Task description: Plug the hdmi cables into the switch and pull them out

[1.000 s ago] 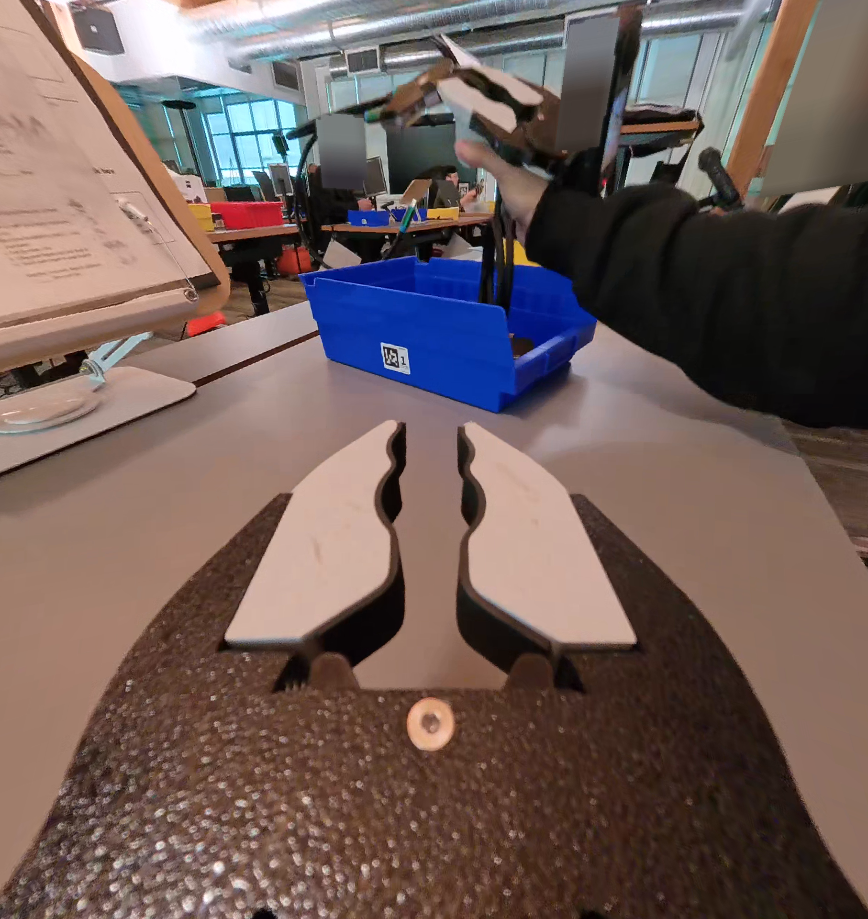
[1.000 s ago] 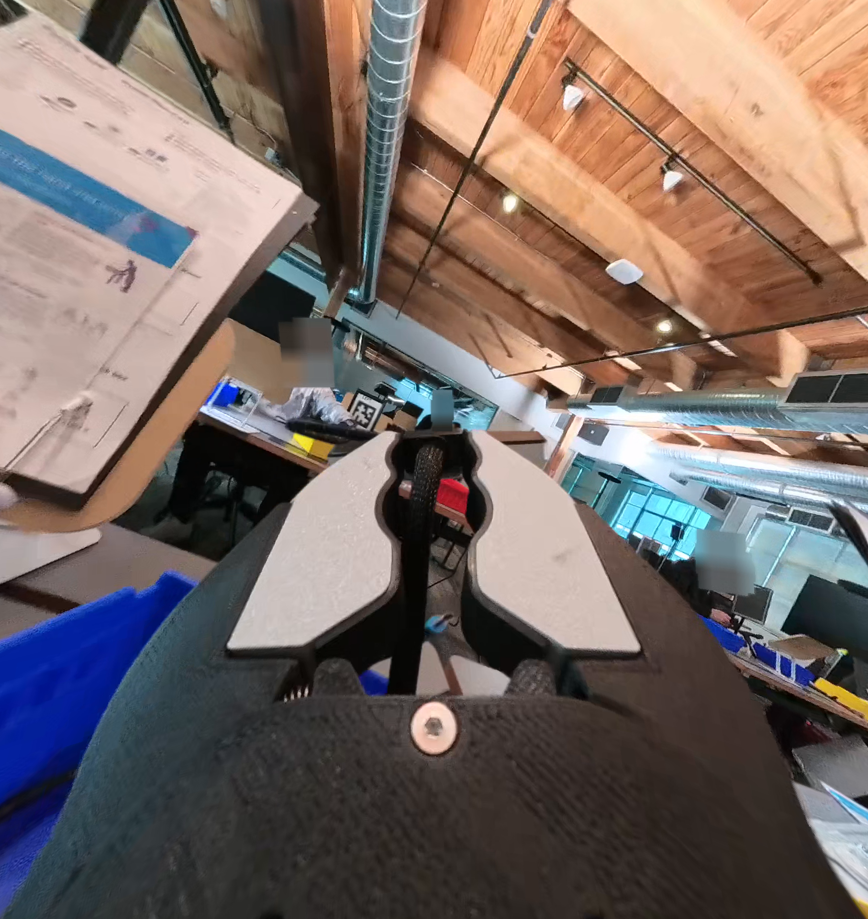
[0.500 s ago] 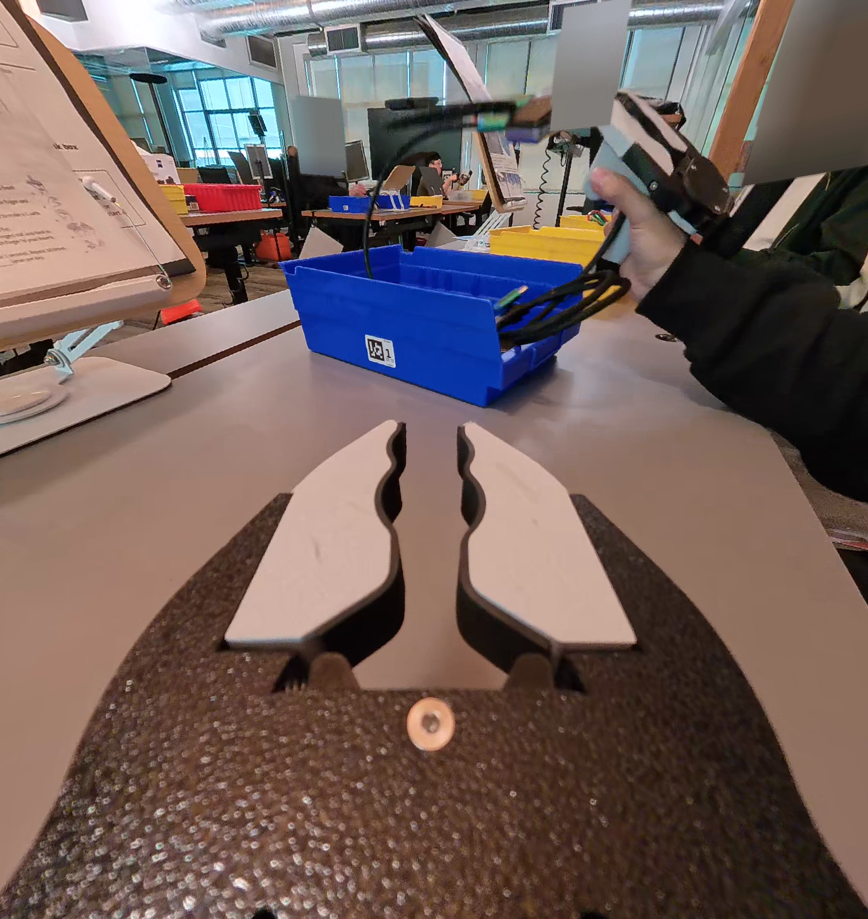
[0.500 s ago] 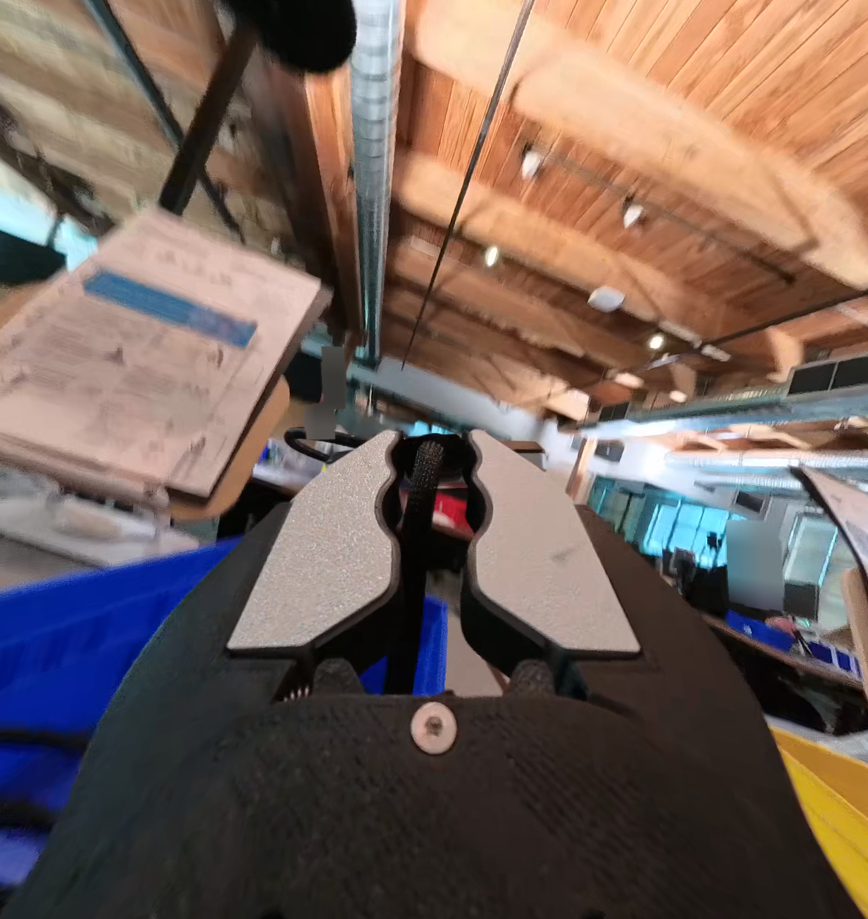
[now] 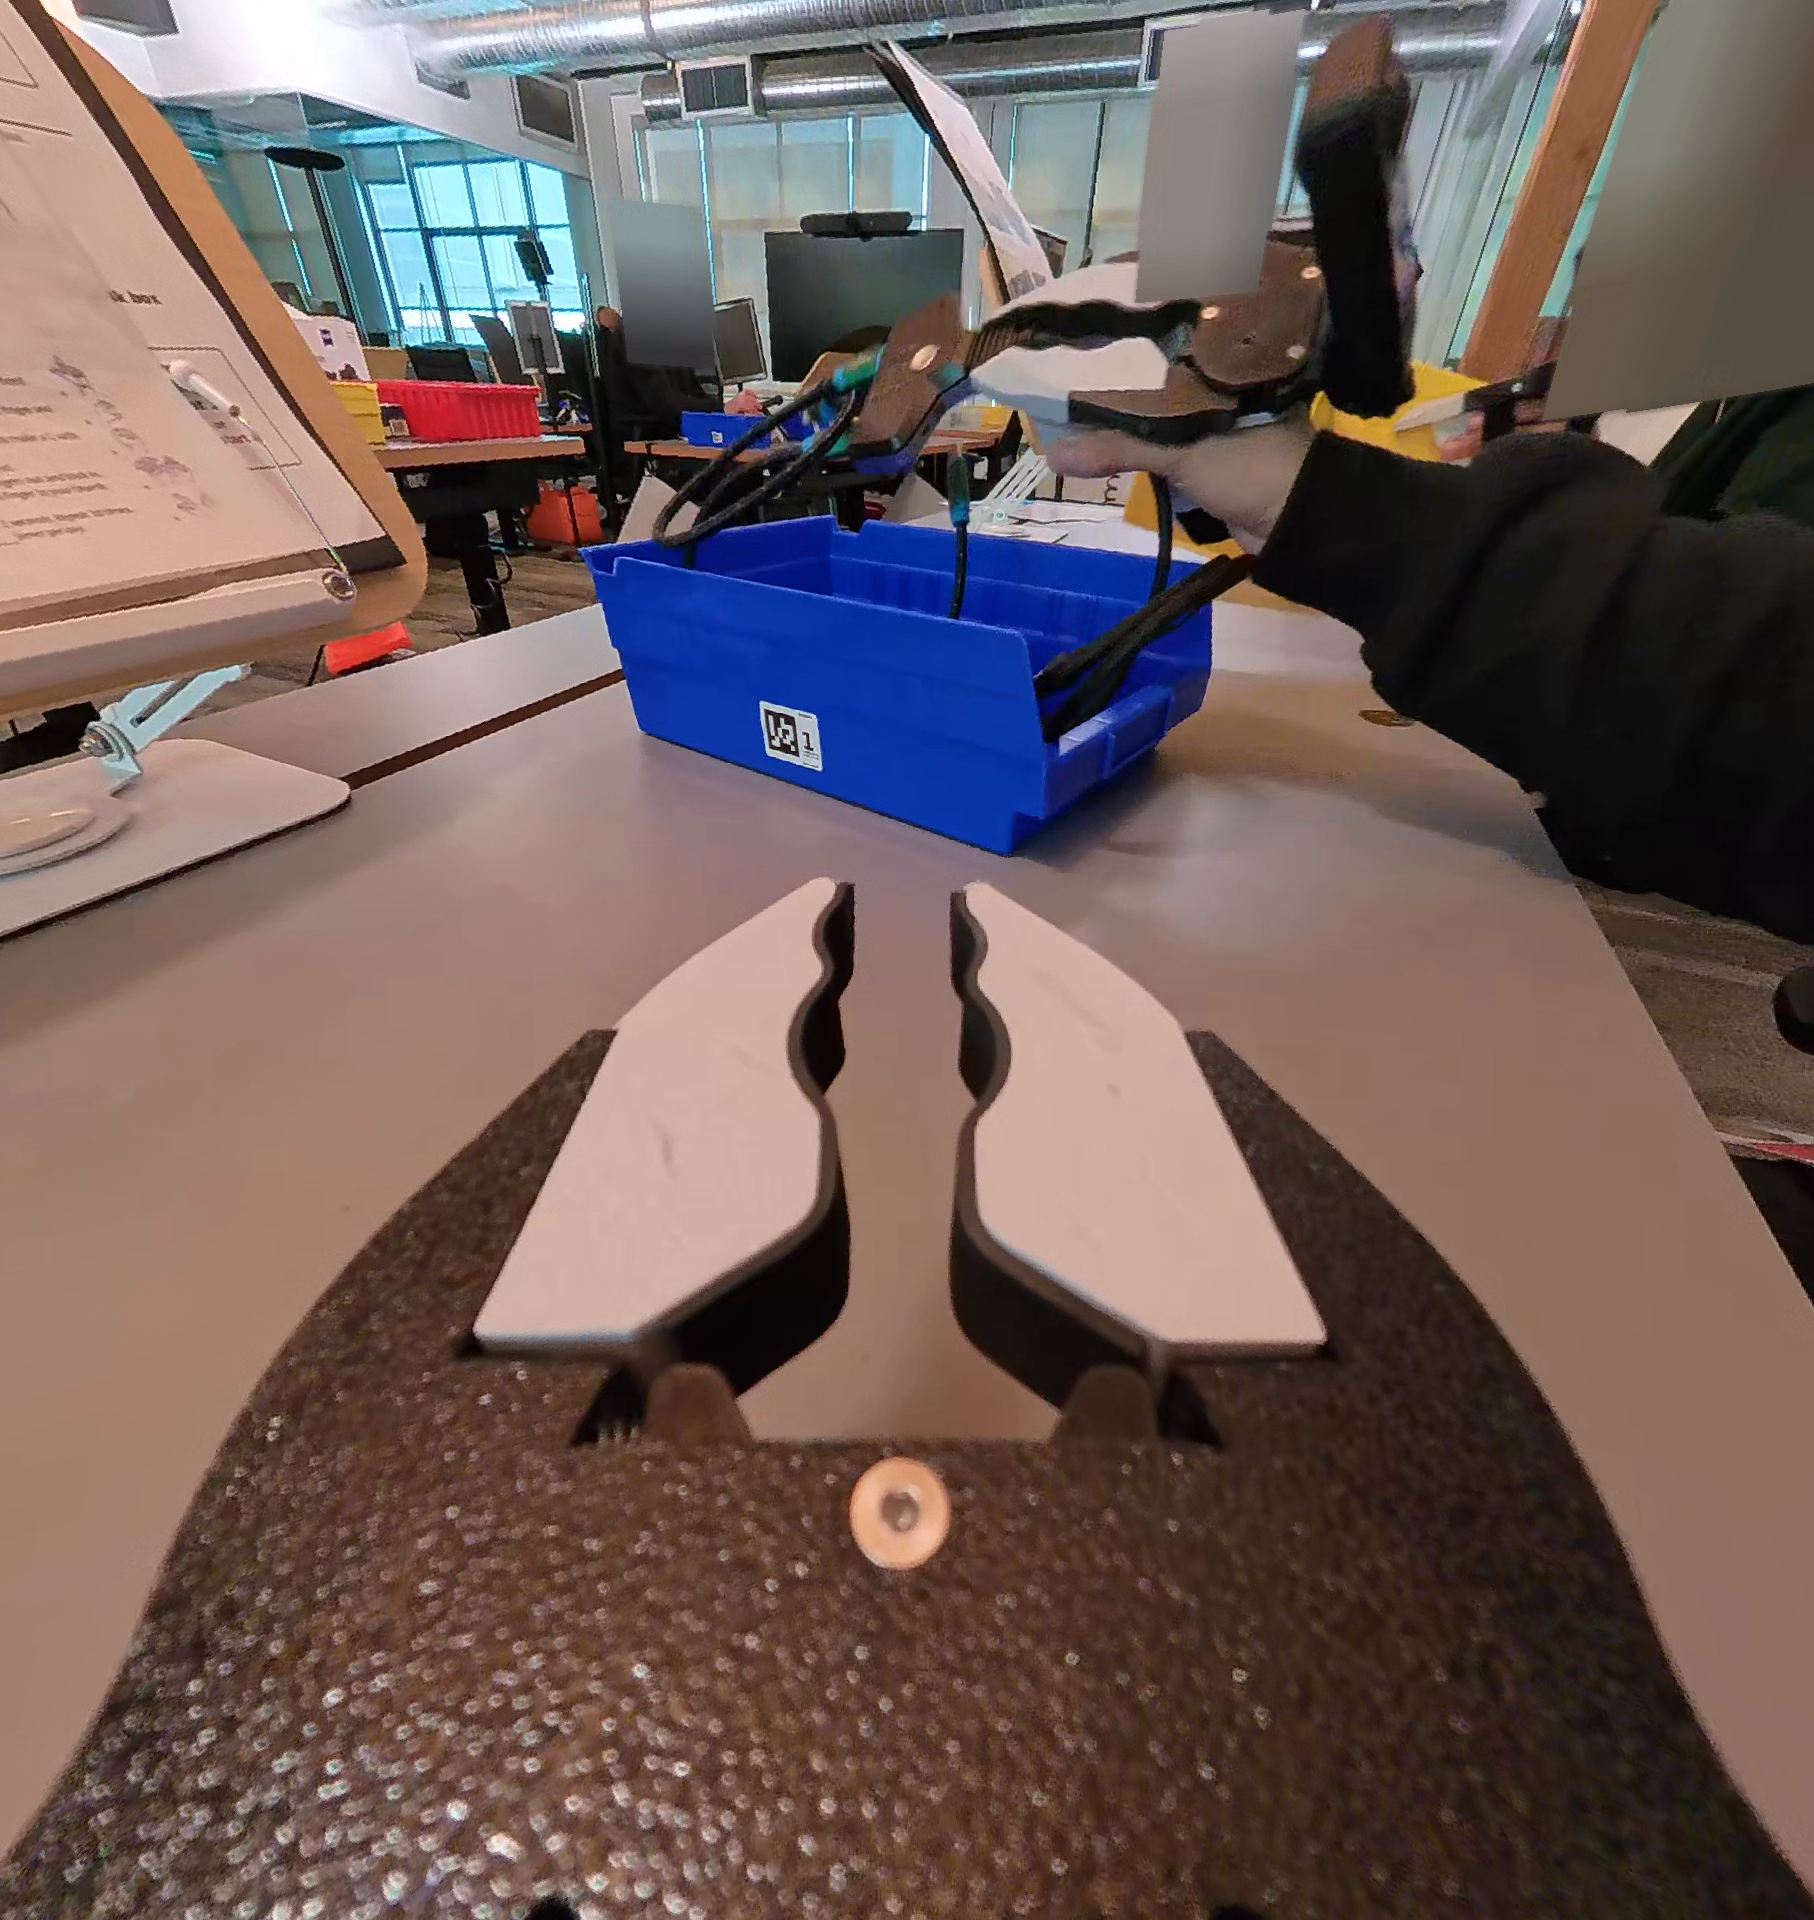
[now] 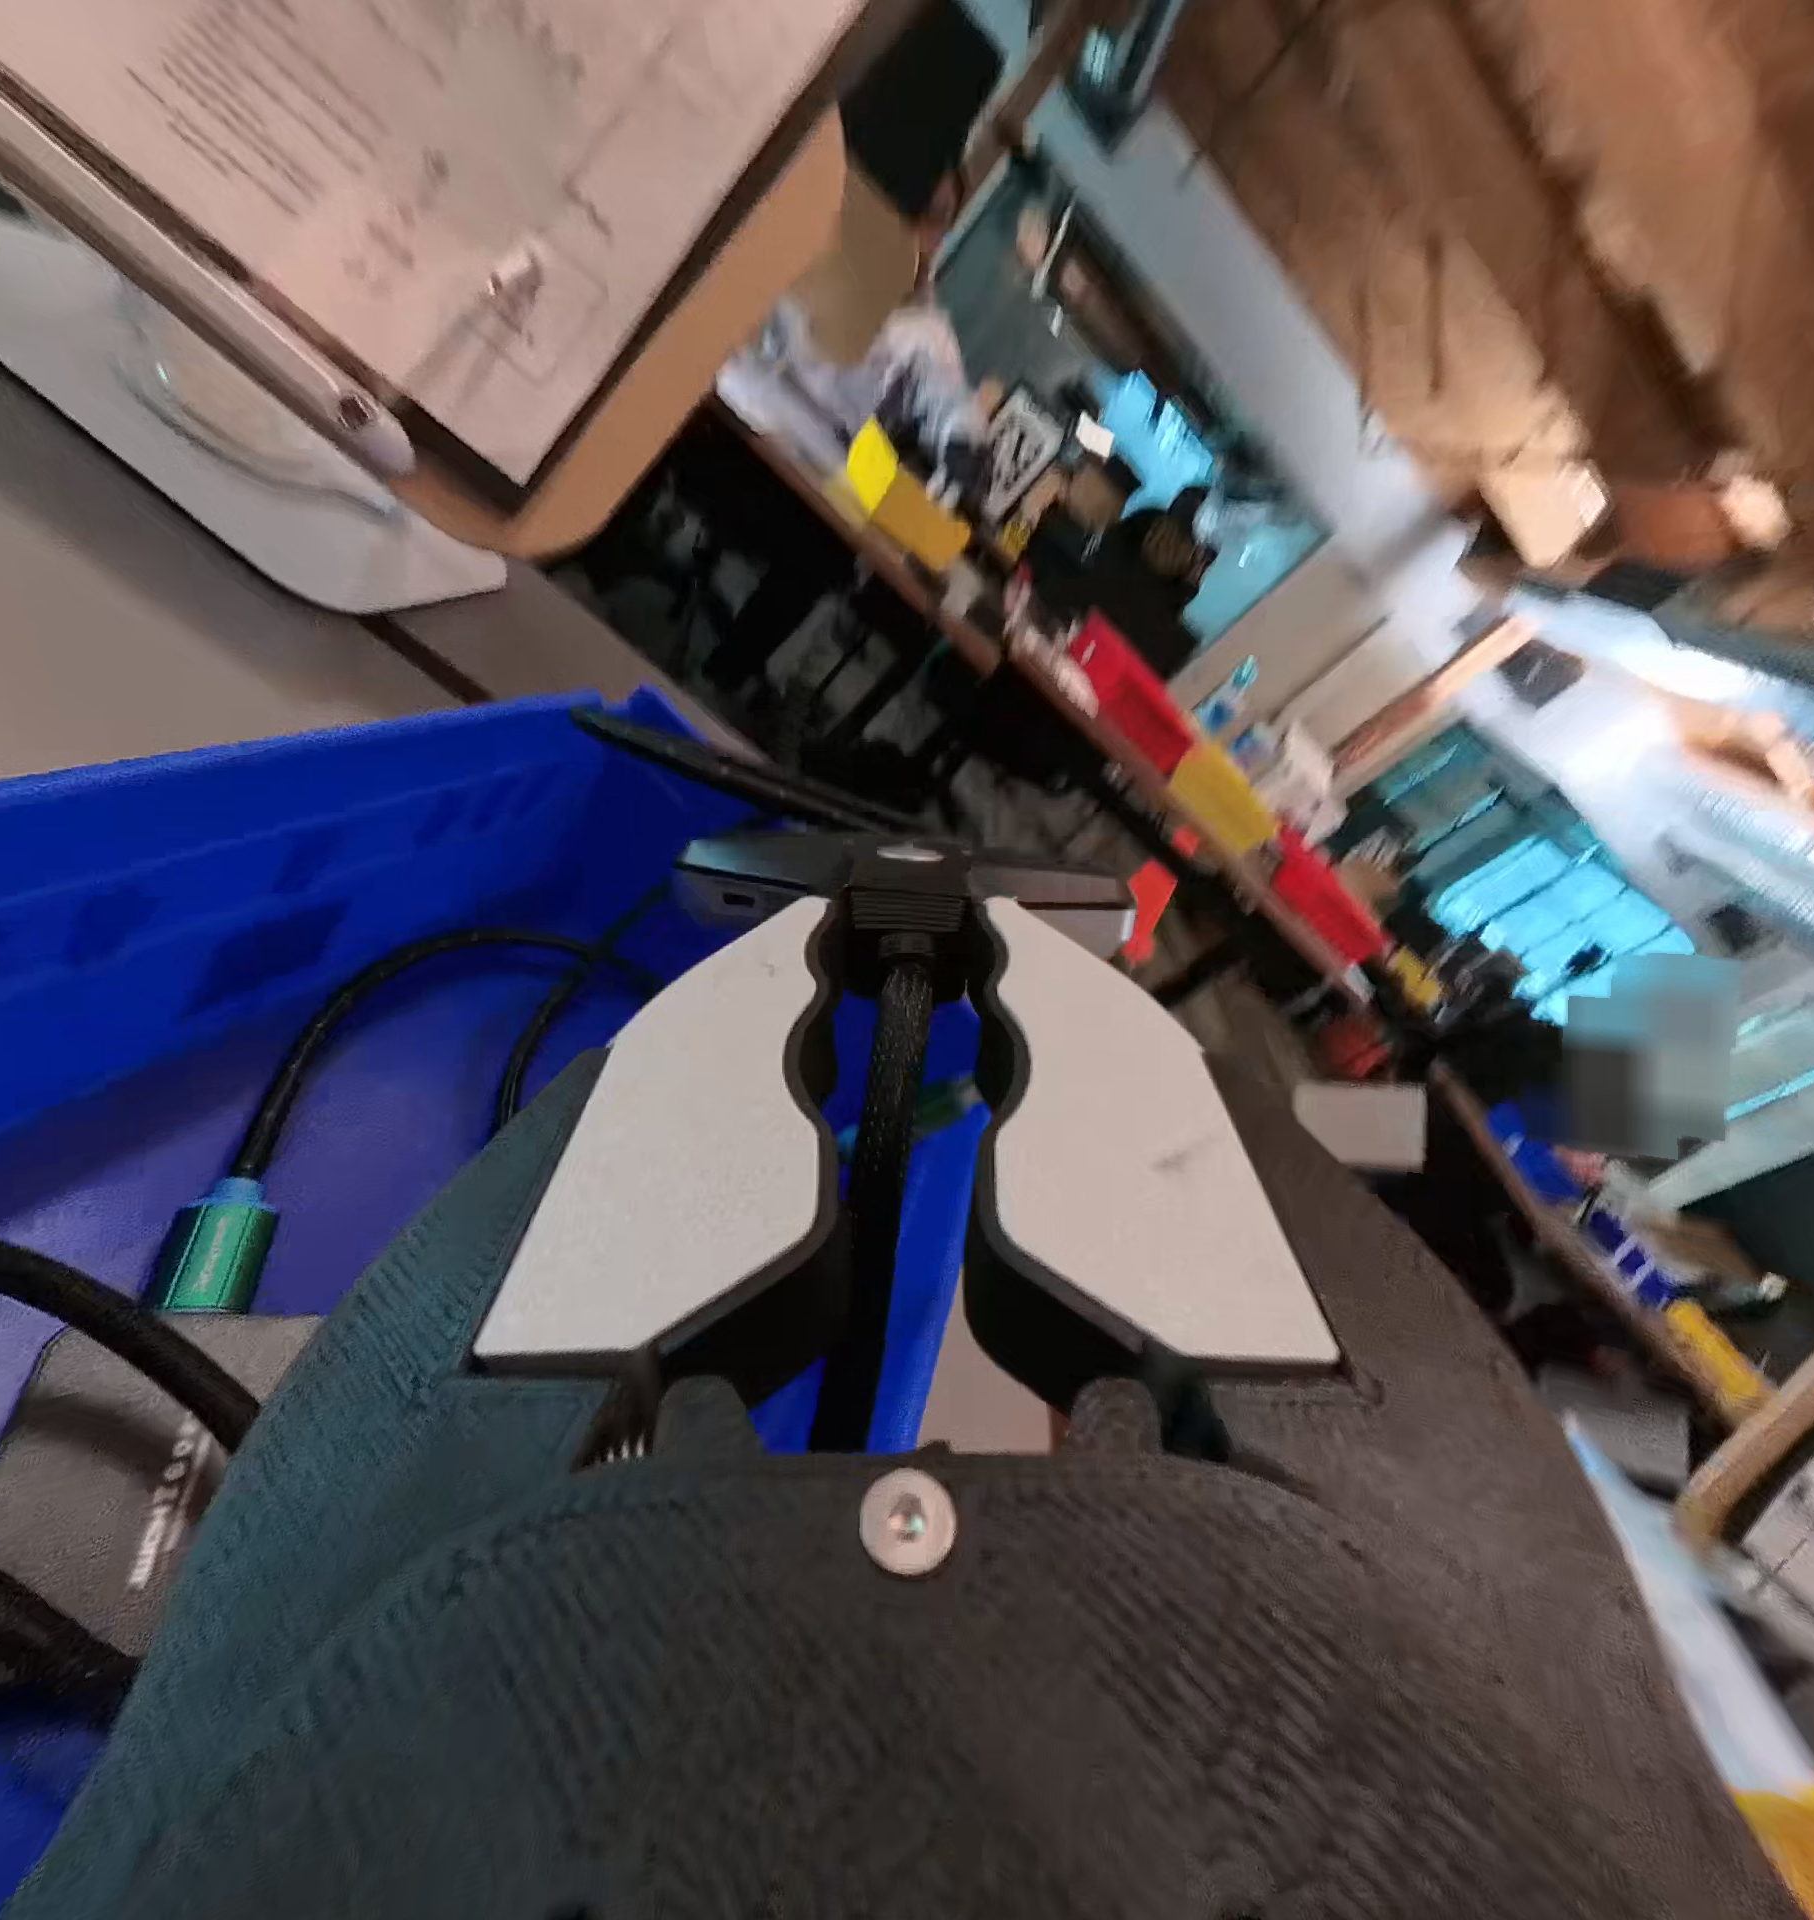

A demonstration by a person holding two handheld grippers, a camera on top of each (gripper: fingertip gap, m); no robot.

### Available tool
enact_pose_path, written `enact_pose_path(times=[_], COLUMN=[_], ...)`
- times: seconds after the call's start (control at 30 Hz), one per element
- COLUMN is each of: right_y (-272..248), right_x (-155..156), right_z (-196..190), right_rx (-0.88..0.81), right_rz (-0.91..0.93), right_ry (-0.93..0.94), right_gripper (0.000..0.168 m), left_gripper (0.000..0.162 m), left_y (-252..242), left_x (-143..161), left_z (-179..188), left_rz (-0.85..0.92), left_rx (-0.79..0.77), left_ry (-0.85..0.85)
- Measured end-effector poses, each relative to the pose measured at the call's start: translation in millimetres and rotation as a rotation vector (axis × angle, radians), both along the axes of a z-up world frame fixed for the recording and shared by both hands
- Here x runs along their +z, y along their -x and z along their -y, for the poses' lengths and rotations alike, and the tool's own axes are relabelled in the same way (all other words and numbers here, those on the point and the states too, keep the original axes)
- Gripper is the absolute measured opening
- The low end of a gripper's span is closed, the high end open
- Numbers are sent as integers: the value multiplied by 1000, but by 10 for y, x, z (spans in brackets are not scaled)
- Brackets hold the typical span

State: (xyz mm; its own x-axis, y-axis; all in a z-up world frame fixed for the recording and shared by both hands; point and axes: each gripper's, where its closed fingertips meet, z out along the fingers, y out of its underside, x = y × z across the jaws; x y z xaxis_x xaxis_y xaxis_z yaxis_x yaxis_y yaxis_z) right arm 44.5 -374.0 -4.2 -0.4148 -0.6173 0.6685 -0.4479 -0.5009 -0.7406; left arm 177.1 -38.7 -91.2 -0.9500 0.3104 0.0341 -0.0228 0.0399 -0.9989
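The left tool [image 5: 901, 902] lay low over the grey worktop [image 5: 259, 1039], its two pale fingers [image 5: 695, 1122] parted with only bare surface between them. Beyond it stood a blue bin [image 5: 882, 665] bearing a small square marker tag [image 5: 791, 736], with black braided HDMI cables [image 5: 1131, 644] trailing over its rim. Above the bin, a hand [image 5: 1194, 468] in a dark sleeve [image 5: 1568, 644] held the right tool [image 5: 970, 369] aloft. In its own view the right tool [image 6: 905, 914] was clamped on a black braided cable [image 6: 887, 1101] just behind the plug, which sat in a flat dark HDMI switch [image 6: 1038, 888] lifted above the bin [image 6: 259, 831]. A green-shelled plug [image 6: 212, 1252] rested lower left inside the bin. A document stand [image 5: 103, 416] stood to the left
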Motion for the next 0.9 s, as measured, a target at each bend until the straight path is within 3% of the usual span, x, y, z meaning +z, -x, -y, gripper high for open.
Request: enact_pose_path(times=[0.2,0.33,0.37,0.47,0.53,0.63,0.7,0.73,0.8,0.87,0.9], right_y=[311,435,503,670,703,608,596,591,519,360,287], right_x=[-587,-812,-743,-243,-75,-187,-420,-527,-625,-563,-540], right_z=[219,148,157,75,-238,-935,-1193,-1227,-1228,-1044,-961], right_rx=[-182,-136,-155,-137,-2,343,442,448,466,373,323], right_rz=[-161,-306,-312,-198,-160,-228,-347,-391,-393,-253,-194], right_ry=[-286,-345,-321,-193,-273,-451,-488,-487,-500,-569,-607], right_gripper=[25,69,63,70,72,65,62,62,35,8,8], left_gripper=[16,16,16,16,16,16,16,16,16,16,16], left_y=[3,17,25,39,37,36,50,57,71,77,76], left_x=[5,-13,-20,-27,-28,-37,-52,-59,-64,-61,-58], left_z=[-7,3,6,8,9,18,26,28,27,24,21], left_rz=[-7,-3,-1,8,7,4,8,12,23,29,29], left_rx=[-9,-17,-21,-26,-24,-27,-34,-37,-40,-40,-39], left_ry=[3,-11,-17,-20,-21,-31,-43,-48,-49,-45,-43])
